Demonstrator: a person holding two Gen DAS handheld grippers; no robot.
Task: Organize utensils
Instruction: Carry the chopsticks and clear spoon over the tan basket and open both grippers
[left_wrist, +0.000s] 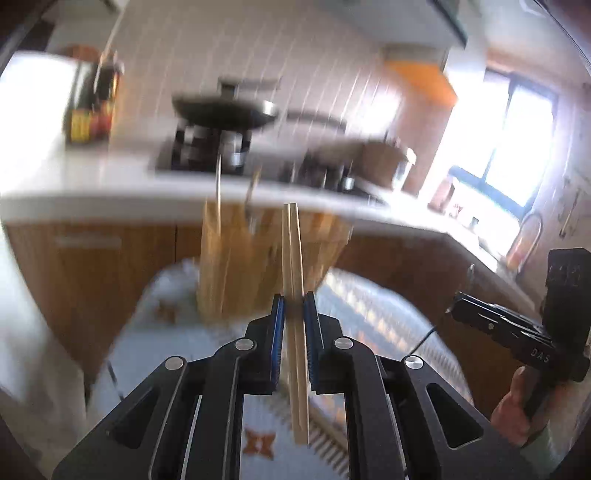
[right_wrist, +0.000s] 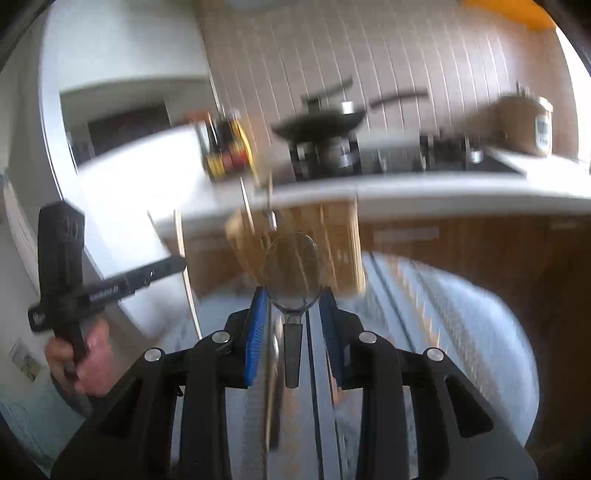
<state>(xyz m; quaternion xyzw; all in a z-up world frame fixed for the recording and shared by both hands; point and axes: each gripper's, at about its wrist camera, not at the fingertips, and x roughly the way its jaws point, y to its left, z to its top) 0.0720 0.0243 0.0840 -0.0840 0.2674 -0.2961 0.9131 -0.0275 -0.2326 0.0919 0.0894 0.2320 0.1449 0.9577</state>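
Note:
My left gripper (left_wrist: 294, 301) is shut on a pair of pale wooden chopsticks (left_wrist: 293, 258) that stand upright between its blue pads. A wooden utensil holder (left_wrist: 243, 266) stands just beyond, on the patterned table, with utensil handles sticking up from it. My right gripper (right_wrist: 293, 295) is shut on a metal spoon (right_wrist: 293, 273), bowl pointing up, in front of the same wooden holder (right_wrist: 332, 243). The right gripper's body also shows in the left wrist view (left_wrist: 517, 332). Both views are blurred.
A white kitchen counter (left_wrist: 110, 192) runs behind the table, with a black pan on a stove (left_wrist: 225, 110), dark sauce bottles (left_wrist: 92, 107) and a brown jar (right_wrist: 524, 125). Brown cabinets sit below. The patterned tablecloth (right_wrist: 461, 314) covers the table.

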